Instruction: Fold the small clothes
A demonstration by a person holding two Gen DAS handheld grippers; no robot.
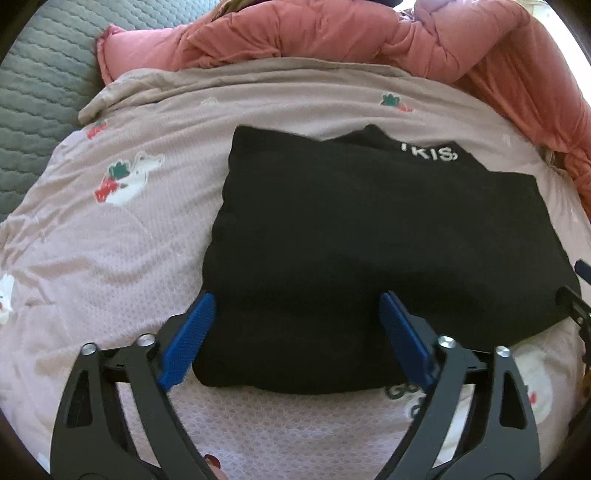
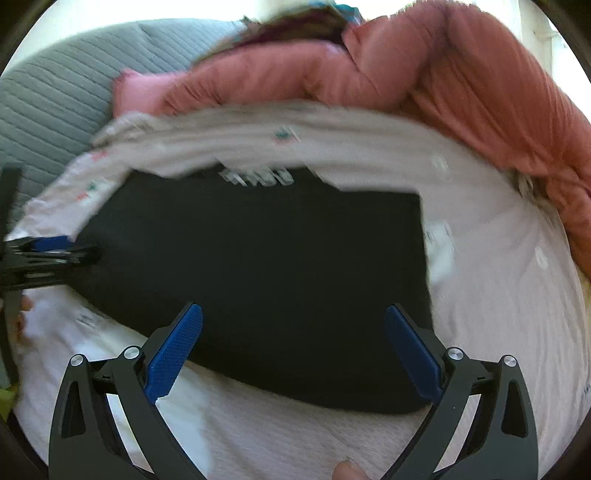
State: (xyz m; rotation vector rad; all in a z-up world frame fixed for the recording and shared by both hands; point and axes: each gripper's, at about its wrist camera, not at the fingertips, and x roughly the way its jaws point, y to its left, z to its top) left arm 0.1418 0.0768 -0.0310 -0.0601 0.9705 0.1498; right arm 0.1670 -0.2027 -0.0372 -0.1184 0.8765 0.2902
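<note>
Presently: black garment, folded to a rough rectangle, lying flat on the pink printed bedsheet, long axis running left to right. Left tool released, fingers spread over the near-left hem. Right tool likewise spread wide over the near-right corner, grasping nothing. Both equally near. Salmon quilt crowds the far edge; open sheet lies left and near.
</note>
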